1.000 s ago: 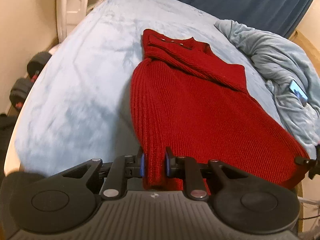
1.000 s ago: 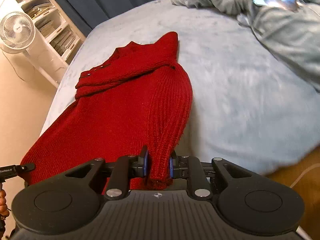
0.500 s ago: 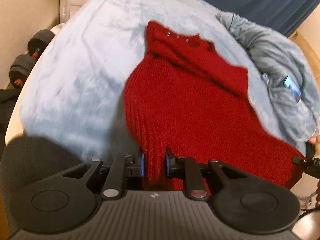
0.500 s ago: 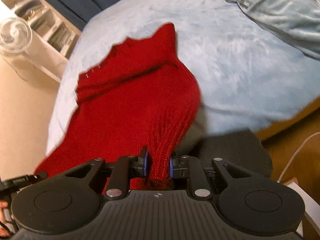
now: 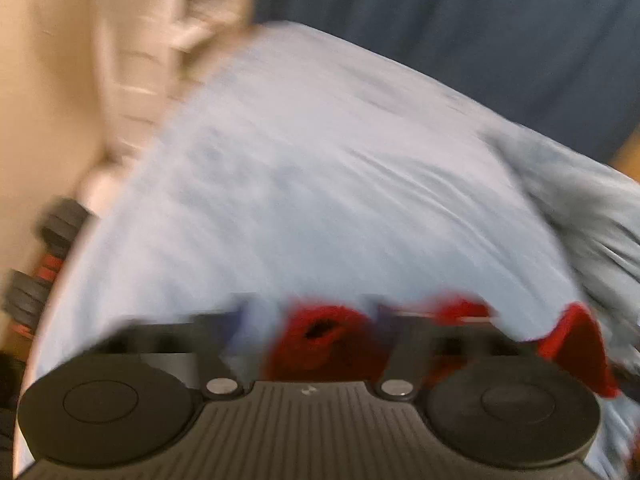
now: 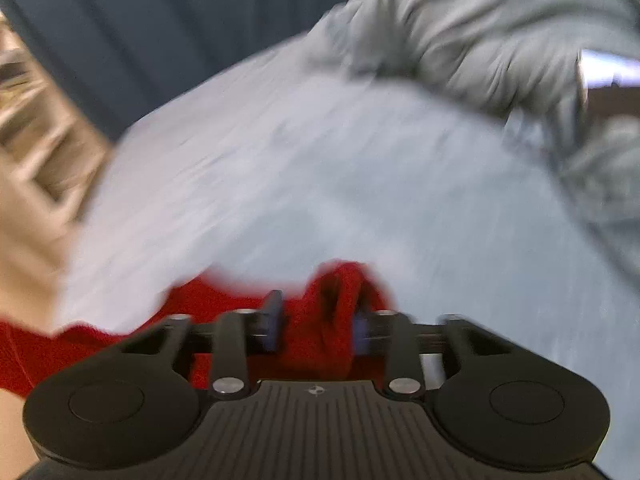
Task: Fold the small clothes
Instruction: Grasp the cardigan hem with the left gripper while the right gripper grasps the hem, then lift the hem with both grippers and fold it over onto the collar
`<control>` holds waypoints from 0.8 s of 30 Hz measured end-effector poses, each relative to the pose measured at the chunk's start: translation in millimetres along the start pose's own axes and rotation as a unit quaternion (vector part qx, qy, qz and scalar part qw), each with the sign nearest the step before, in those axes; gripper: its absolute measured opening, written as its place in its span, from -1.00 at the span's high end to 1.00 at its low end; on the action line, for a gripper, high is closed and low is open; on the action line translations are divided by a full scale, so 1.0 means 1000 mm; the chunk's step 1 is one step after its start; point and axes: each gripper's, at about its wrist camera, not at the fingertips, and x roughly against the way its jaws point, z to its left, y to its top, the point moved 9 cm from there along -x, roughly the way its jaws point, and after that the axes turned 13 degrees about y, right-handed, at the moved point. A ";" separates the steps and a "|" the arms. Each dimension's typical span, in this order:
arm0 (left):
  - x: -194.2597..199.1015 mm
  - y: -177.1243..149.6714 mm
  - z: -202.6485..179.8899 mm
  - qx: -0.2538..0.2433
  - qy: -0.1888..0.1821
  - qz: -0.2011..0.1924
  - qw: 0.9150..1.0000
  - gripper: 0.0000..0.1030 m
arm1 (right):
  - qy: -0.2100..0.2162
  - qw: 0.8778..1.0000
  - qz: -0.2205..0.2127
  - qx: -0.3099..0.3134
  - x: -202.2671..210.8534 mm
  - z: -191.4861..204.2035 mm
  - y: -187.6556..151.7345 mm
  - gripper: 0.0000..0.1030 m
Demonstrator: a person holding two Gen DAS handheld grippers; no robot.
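Note:
Both views are motion-blurred. The red knit sweater (image 5: 324, 340) lies bunched low in the left wrist view, and another red fold (image 5: 576, 344) shows to the right. My left gripper (image 5: 310, 320) has its jaws wide and still opening; the cloth sits loose between them, clear of the pads. In the right wrist view a hump of the sweater (image 6: 328, 312) stands between the blue pads (image 6: 274, 320) of my right gripper (image 6: 318, 324), whose jaws are also opening. More red cloth (image 6: 80, 344) spreads to the left. The sweater rests on the light blue bed (image 5: 320, 180).
A crumpled grey blanket (image 6: 480, 32) with a phone (image 6: 608, 68) on it fills the bed's right side. Dark dumbbells (image 5: 52, 240) lie on the floor left of the bed. A blue curtain (image 5: 440, 20) hangs behind, and white shelves (image 5: 160, 40) stand at the back left.
Both grippers swept forward over the bed with the sweater's hem. Their jaws, shut on the cloth before, have parted. Most of the sweater has dropped out of view beneath them.

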 end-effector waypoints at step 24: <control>-0.066 -0.057 0.008 -0.008 -0.034 -0.004 0.999 0.74 | 0.094 0.986 -0.126 -0.048 -0.003 -0.024 -0.009 0.82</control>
